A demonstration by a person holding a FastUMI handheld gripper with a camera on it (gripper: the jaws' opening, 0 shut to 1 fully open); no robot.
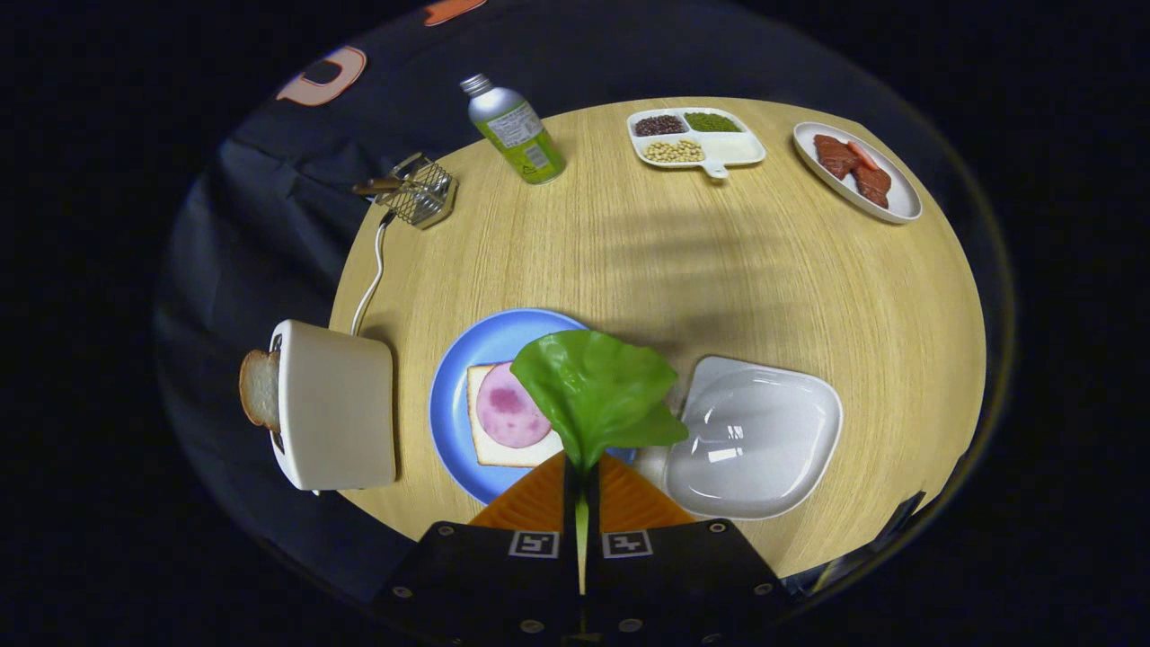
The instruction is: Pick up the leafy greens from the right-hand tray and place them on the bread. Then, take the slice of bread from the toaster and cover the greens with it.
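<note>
My gripper [581, 485] is shut on the stem of the leafy greens [597, 388], whose broad green leaf stands up just ahead of the fingers. Beyond and left of the leaf a blue plate [454, 377] holds a slice of bread [490, 449] topped with a round pink slice of ham [508, 409]. The leaf hangs over the plate's right side. Right of the fingers sits the white tray [759, 436], bare inside. To the left stands a white toaster [334, 418] with a slice of bread [260, 388] sticking out of its top.
A round wooden table [701, 270] carries everything. At its far side stand a green-labelled metal bottle [517, 130], a wire basket [418, 190], a divided dish of beans [694, 139] and an oval plate of meat slices [855, 171]. The toaster's white cord [373, 270] runs toward the basket.
</note>
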